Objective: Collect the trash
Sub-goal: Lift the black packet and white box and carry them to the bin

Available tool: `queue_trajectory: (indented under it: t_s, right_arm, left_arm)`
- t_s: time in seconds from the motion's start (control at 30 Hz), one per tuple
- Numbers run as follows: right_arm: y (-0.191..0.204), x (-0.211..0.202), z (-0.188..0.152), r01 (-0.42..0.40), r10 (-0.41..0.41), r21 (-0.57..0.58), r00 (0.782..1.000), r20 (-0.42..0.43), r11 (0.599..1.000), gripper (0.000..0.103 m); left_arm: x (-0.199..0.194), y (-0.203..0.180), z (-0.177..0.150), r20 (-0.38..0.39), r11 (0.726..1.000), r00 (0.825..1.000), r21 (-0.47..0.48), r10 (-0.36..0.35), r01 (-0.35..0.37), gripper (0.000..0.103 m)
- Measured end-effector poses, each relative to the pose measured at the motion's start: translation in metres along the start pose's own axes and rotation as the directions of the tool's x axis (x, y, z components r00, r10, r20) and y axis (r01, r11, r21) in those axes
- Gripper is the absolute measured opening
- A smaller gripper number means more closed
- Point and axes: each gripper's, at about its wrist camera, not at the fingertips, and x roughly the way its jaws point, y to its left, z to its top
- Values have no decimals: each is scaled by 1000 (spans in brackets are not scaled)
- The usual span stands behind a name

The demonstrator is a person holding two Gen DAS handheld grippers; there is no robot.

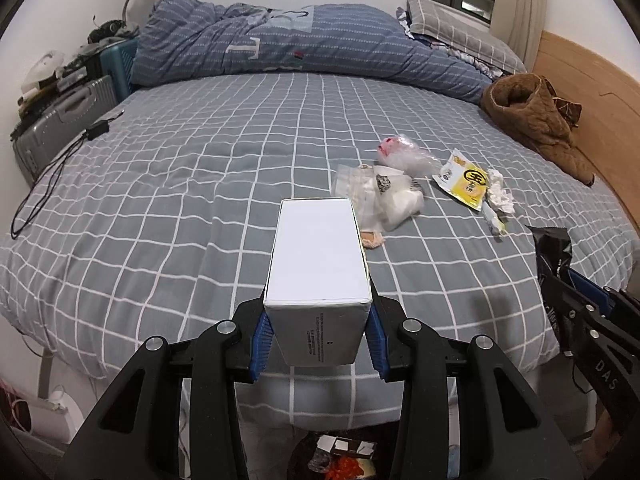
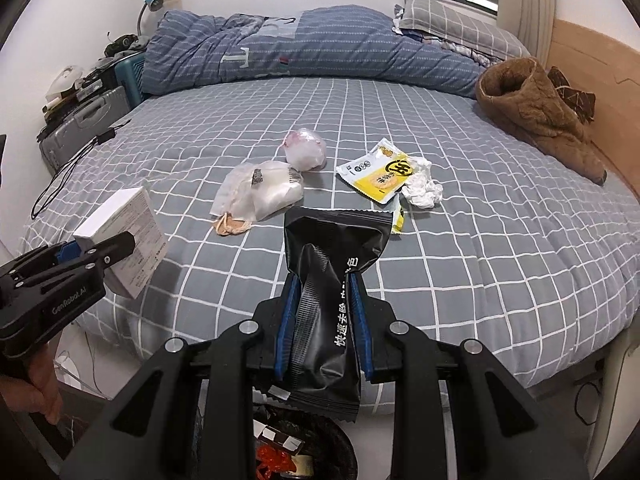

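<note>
Left gripper clamped on a white box, blue pads pressed on its two long sides, long axis running straight ahead along the fingers, far end jutting well past the tips. Right gripper pinched shut on a black wrapper, crumpled at the waist between the pads, upper end fanned out beyond the tips, lower end hanging back toward the wrist.

Directly beneath both sets of tongs, behind the fingertips and off the near edge of the bed: a dark trash bin with red and white scraps already inside. Seemingly the deciding relation for the drop: bin mouth below and slightly back of each load, not ahead. Right load apparently closer to it, the wrapper's tail already dangling over the rim; box held higher and forward, probably needing a pull back or a downward tilt first.

Still ahead of the tongs, on the bedspread: a clear plastic bag, a pink-tinted bag, a yellow packet, and a crumpled tissue just beside it, nearer the right gripper than the left.
</note>
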Motion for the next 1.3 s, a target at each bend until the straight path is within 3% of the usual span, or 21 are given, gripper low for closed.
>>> queue_trajectory:
  t_s: [0.7, 1.3]
  right_arm:
    - [15, -41, -23, -14, 14, 5, 1000, 16, 1000, 26]
    - [27, -83, -68, -33, 33, 8, 999, -15, 999, 26]
  left_arm:
    - [-49, -10, -43, -9, 999, 999, 9, -33, 34, 39]
    - [-88, -12, -91, -57, 999, 997, -14, -51, 51, 39]
